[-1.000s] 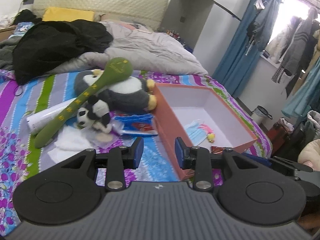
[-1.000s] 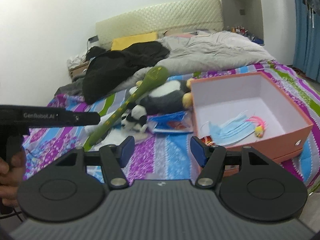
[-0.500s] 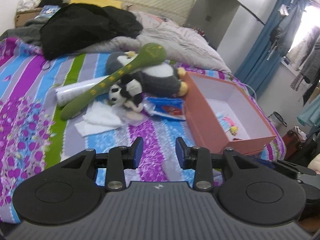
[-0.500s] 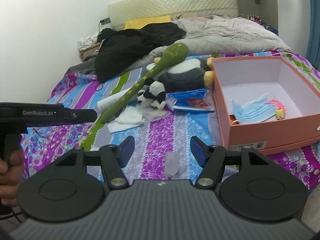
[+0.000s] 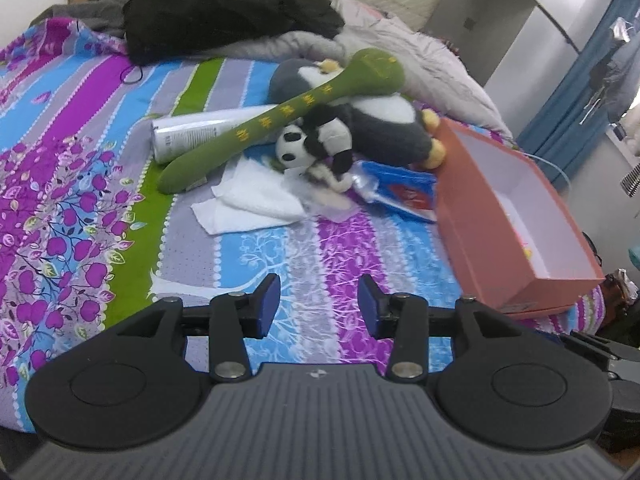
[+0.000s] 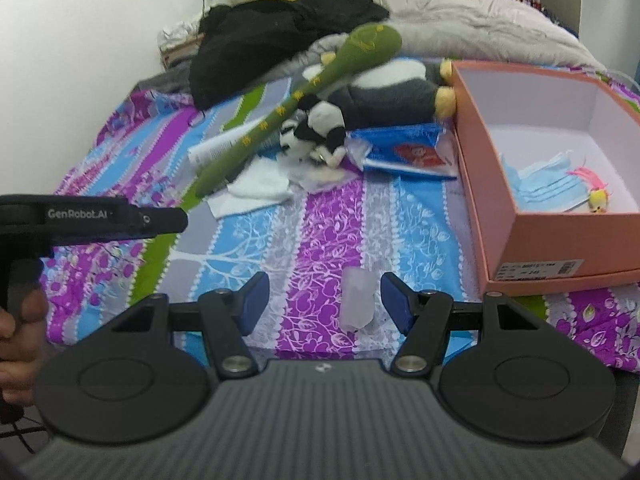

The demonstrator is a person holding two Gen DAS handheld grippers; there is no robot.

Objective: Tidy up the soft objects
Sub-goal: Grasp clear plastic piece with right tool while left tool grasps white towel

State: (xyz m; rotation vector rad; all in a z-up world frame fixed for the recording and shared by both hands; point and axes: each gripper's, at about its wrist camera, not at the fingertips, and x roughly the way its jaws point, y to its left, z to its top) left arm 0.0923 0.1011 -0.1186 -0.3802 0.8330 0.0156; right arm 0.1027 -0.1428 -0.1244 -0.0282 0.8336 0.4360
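A long green plush (image 5: 280,116) (image 6: 304,92) leans across a grey-and-white penguin plush (image 5: 384,124) (image 6: 392,96) in the middle of the bed. A small panda plush (image 5: 316,148) (image 6: 316,132) lies in front of them. An orange box (image 5: 480,232) (image 6: 480,168) to the right holds a blue face mask (image 6: 540,188) and a tiny pink-haired toy (image 6: 596,200). My left gripper (image 5: 318,300) hangs over the striped sheet short of the toys, its jaws opening with nothing between them. My right gripper (image 6: 324,296) is open and empty above the sheet.
A white cloth (image 5: 252,200), a white tube (image 5: 196,132) and a blue packet (image 5: 400,192) lie around the toys. Black clothes (image 5: 224,8) and a grey duvet (image 5: 420,60) are heaped behind. A small clear piece (image 6: 358,304) lies on the sheet. A hand (image 6: 20,320) holds the left tool.
Both grippers have come down and tipped toward the bed, so the sheet fills more of each view. The left jaws have spread wider. The right jaws are unchanged.
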